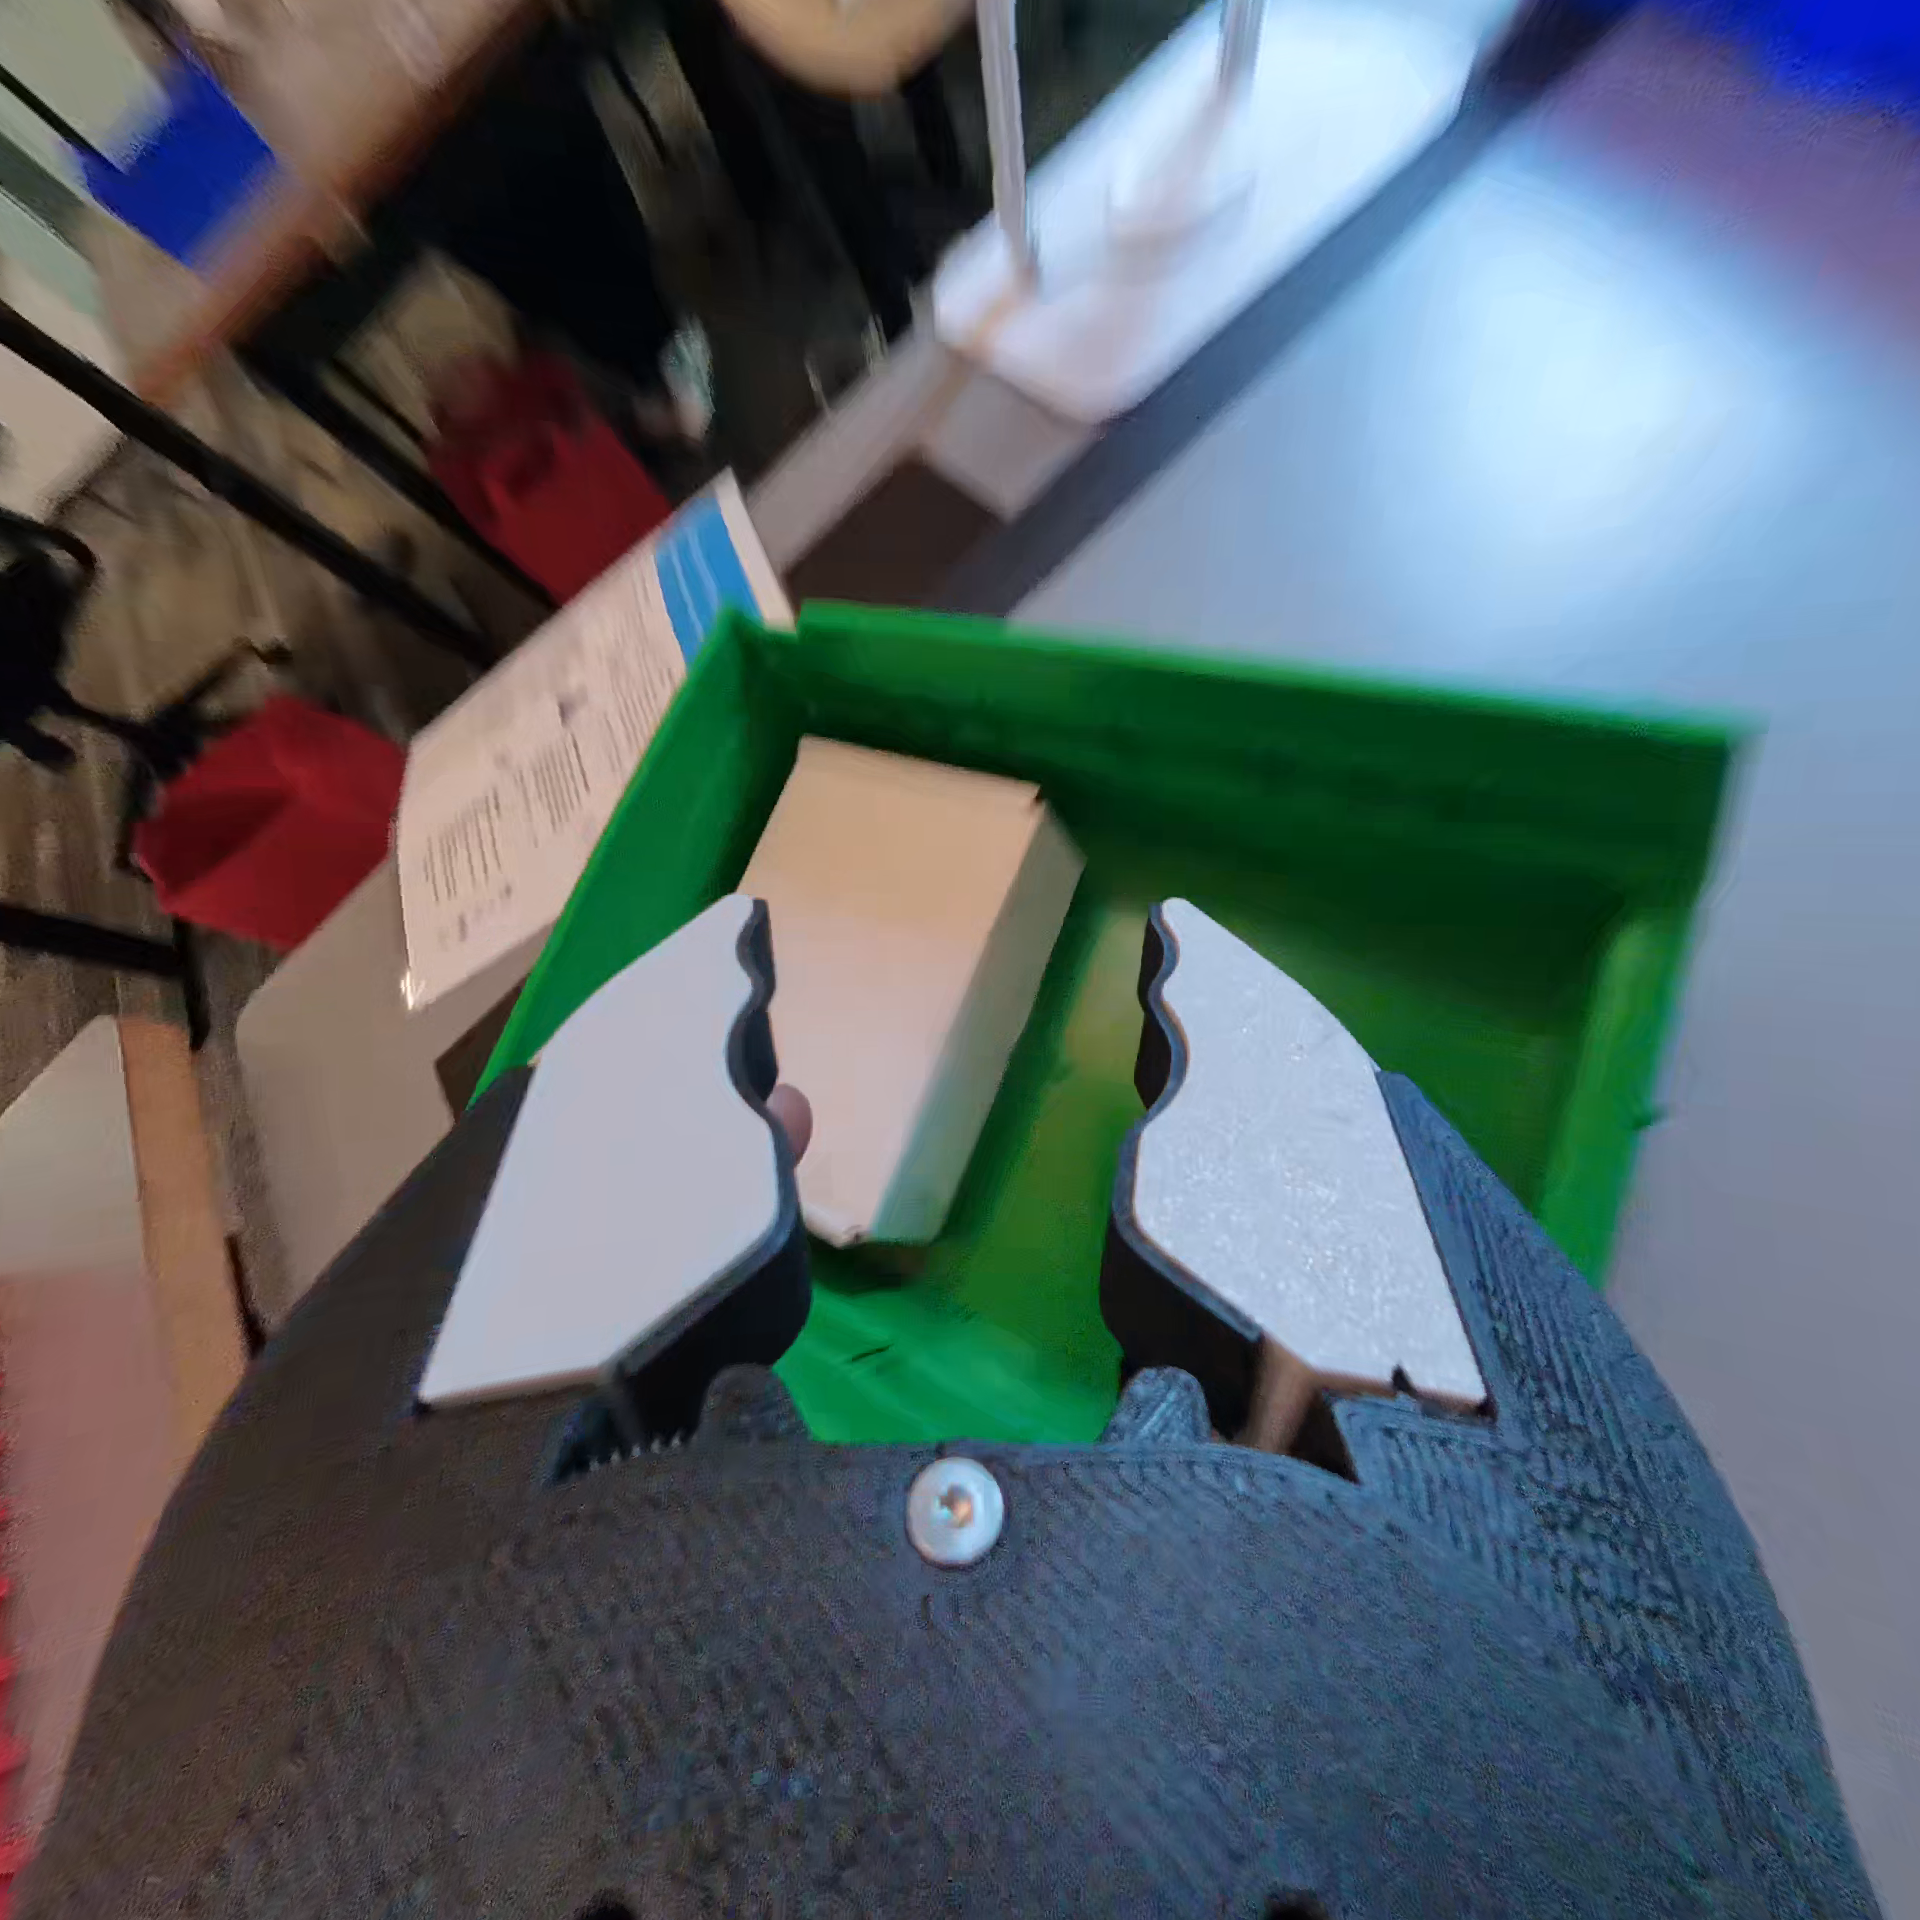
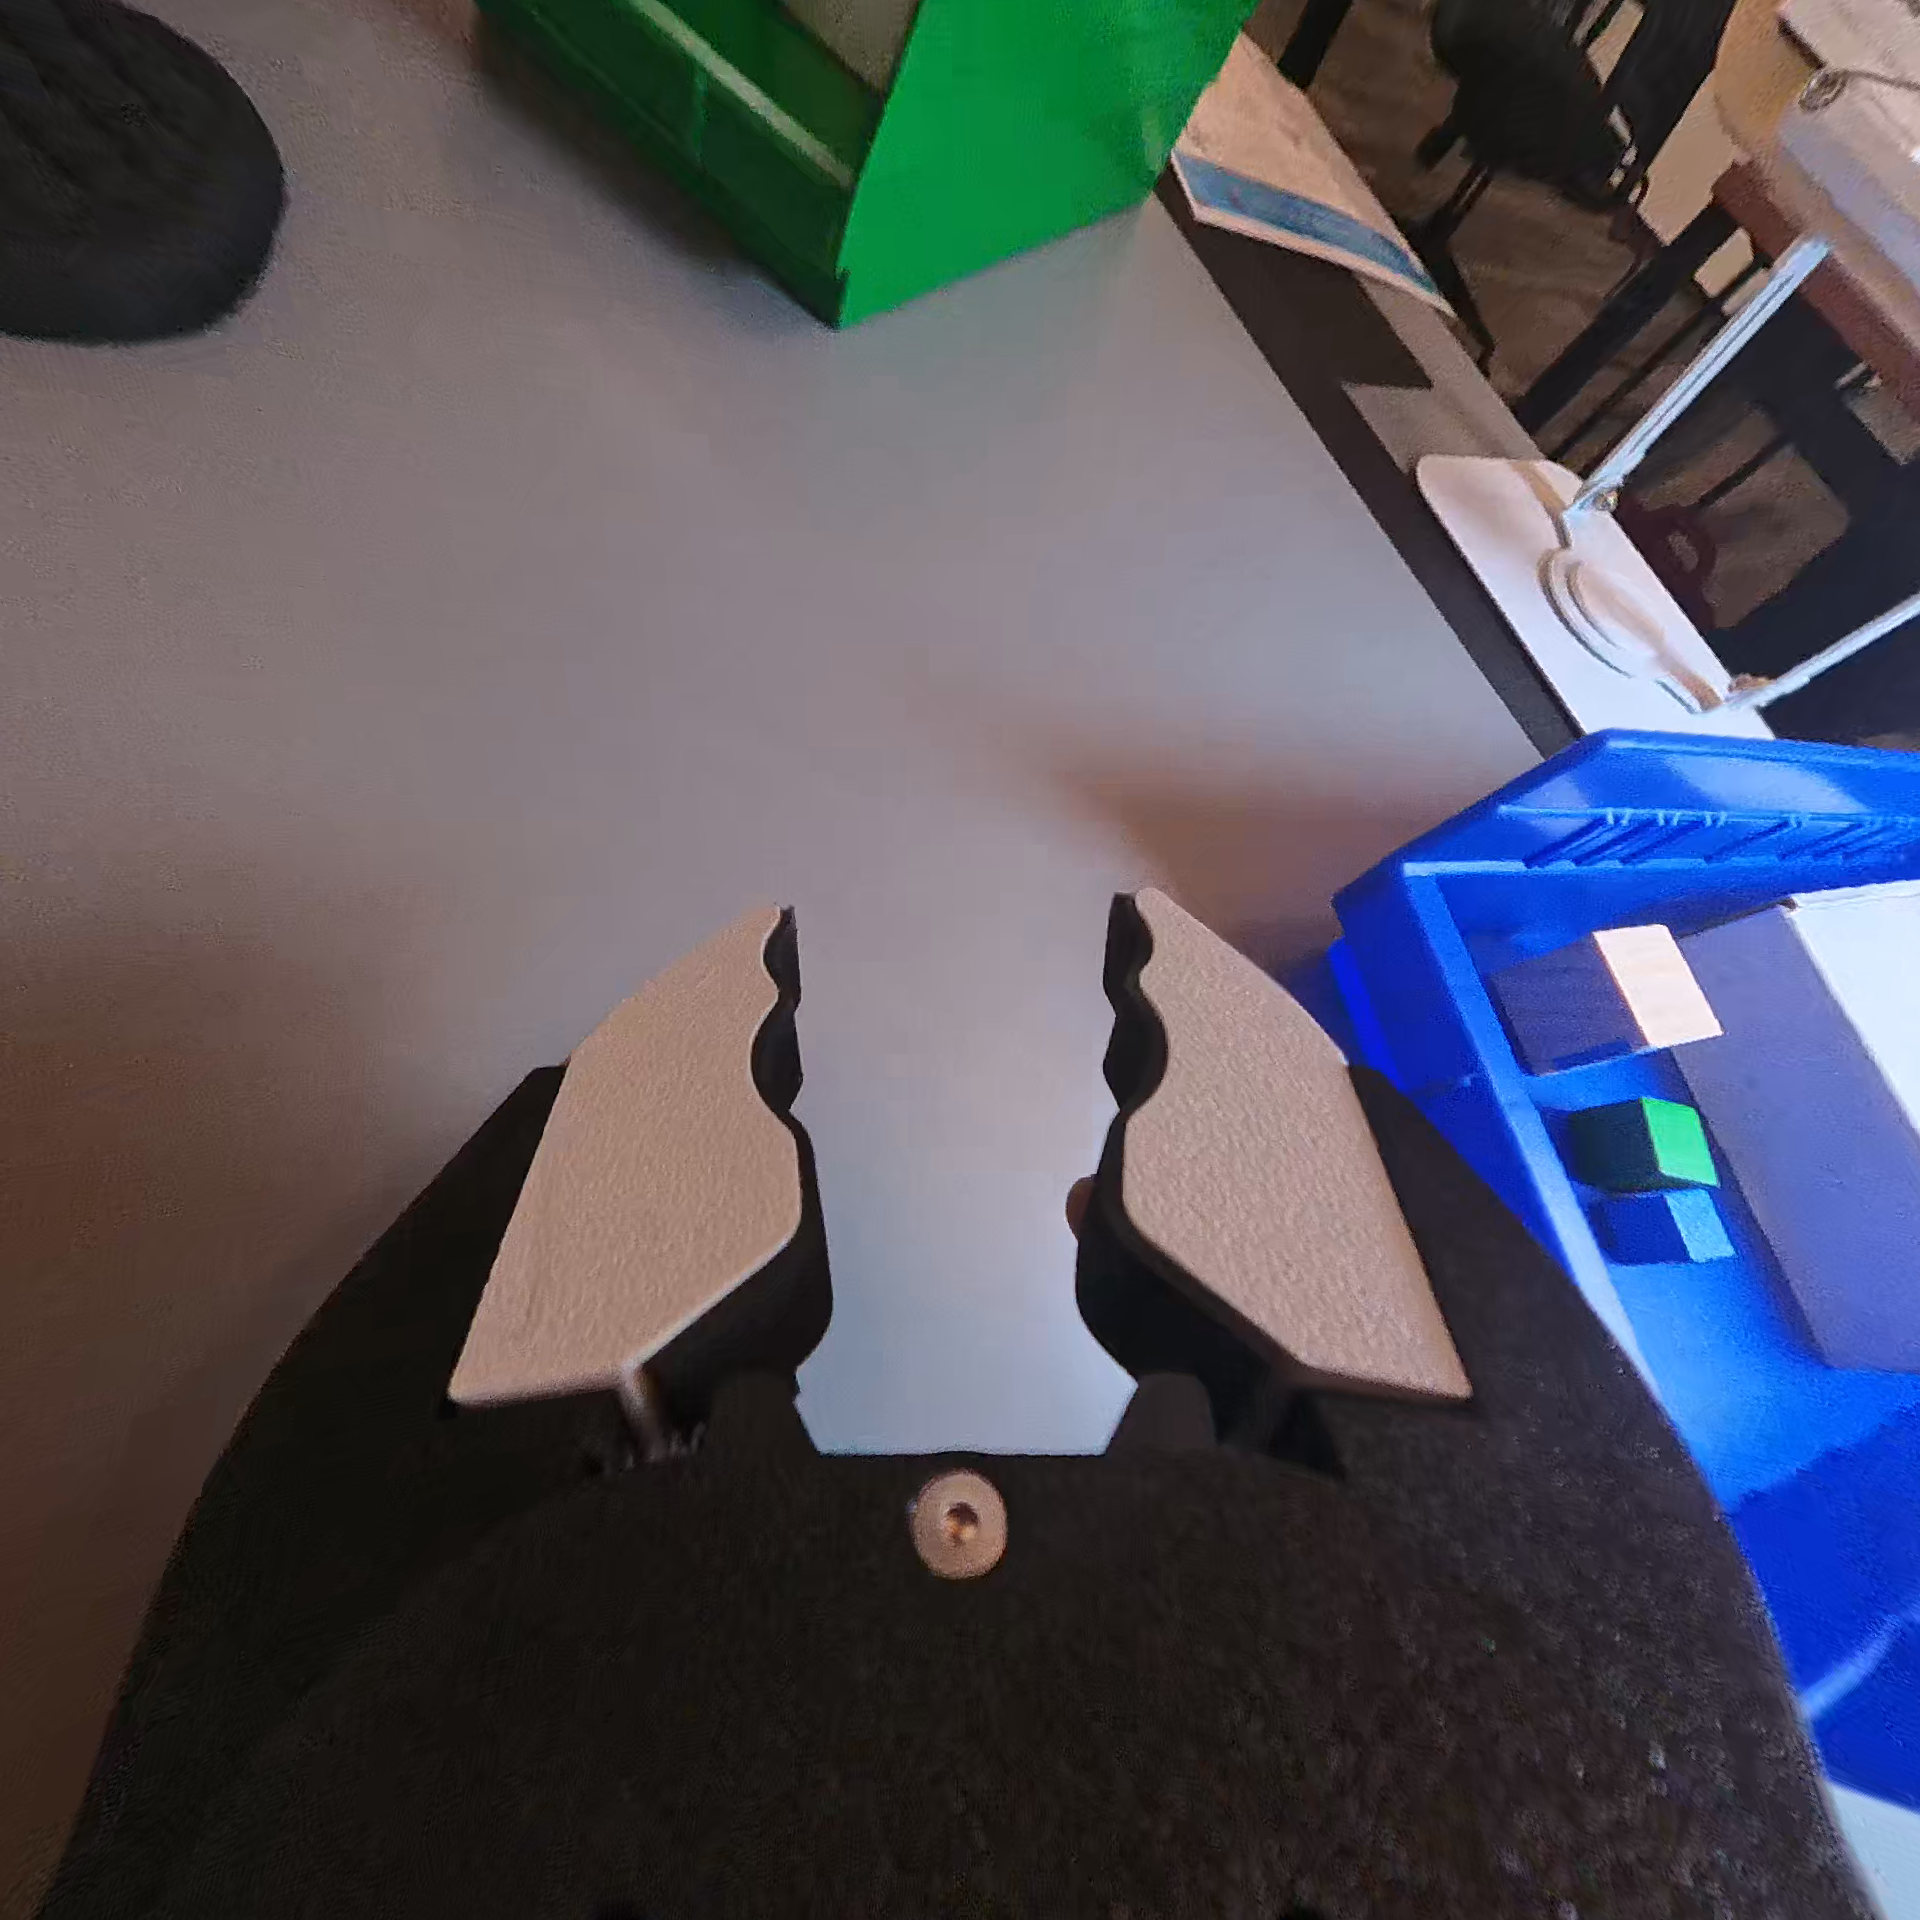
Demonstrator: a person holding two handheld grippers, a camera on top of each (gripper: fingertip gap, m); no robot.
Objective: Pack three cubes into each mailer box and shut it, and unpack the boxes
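Observation:
In the left wrist view my left gripper (image 1: 956, 914) is open and empty, just above a green bin (image 1: 1299, 727). A closed white mailer box (image 1: 914, 977) lies in the bin's left side, under the fingers. In the right wrist view my right gripper (image 2: 951, 914) is open and empty over the bare grey table (image 2: 623, 623). A blue bin (image 2: 1621, 810) at the right holds a white cube (image 2: 1652, 982), a green cube (image 2: 1678, 1143) and a blue cube (image 2: 1699, 1226). The green bin (image 2: 997, 156) shows at the top, the left gripper's body (image 2: 114, 177) at top left.
The table's dark edge (image 2: 1382, 447) runs along the far right. Beyond it stand a white lamp base (image 2: 1558, 582) and a printed sheet (image 2: 1299, 208). In the left wrist view the sheet (image 1: 561, 748), red bins (image 1: 270, 821) and desk legs lie off the table's left. Spacing between my two grippers at the tips: around 45 cm.

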